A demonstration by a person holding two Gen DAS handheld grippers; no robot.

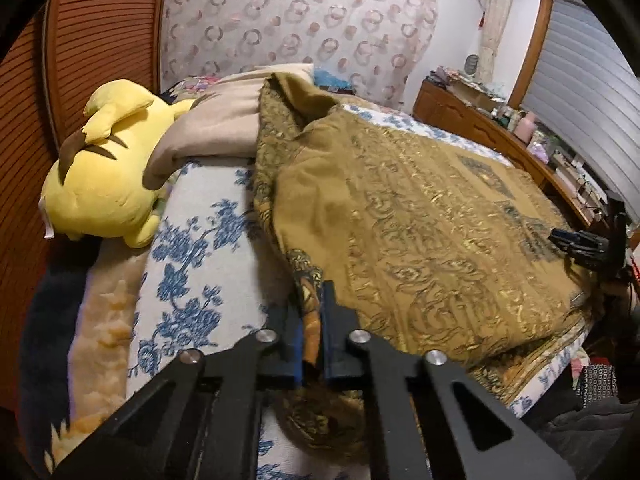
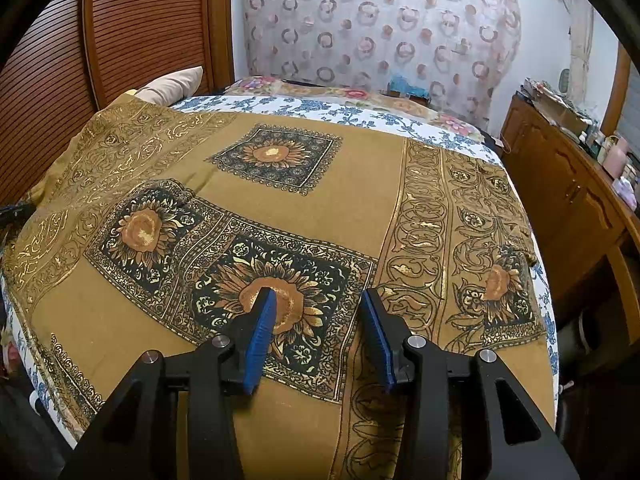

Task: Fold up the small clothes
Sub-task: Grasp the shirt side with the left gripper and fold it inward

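Note:
A brown cloth with gold scrolls and sunflower squares point(image 2: 304, 200) lies spread over the bed. In the left wrist view it point(image 1: 420, 216) lies rumpled, its far part folded back in a heap. My left gripper point(image 1: 312, 320) is shut on the cloth's near edge, a strip of fabric pinched between the blue pads. My right gripper point(image 2: 318, 300) is open and empty, hovering just above a sunflower square near the cloth's front edge. The right gripper also shows small at the right edge of the left wrist view point(image 1: 580, 240).
A yellow plush toy point(image 1: 100, 168) and a beige pillow point(image 1: 216, 120) lie at the bed's left side on the blue-flowered sheet point(image 1: 192, 248). A wooden cabinet point(image 2: 568, 200) cluttered on top stands right of the bed. A slatted wooden door point(image 2: 120, 40) stands at the left.

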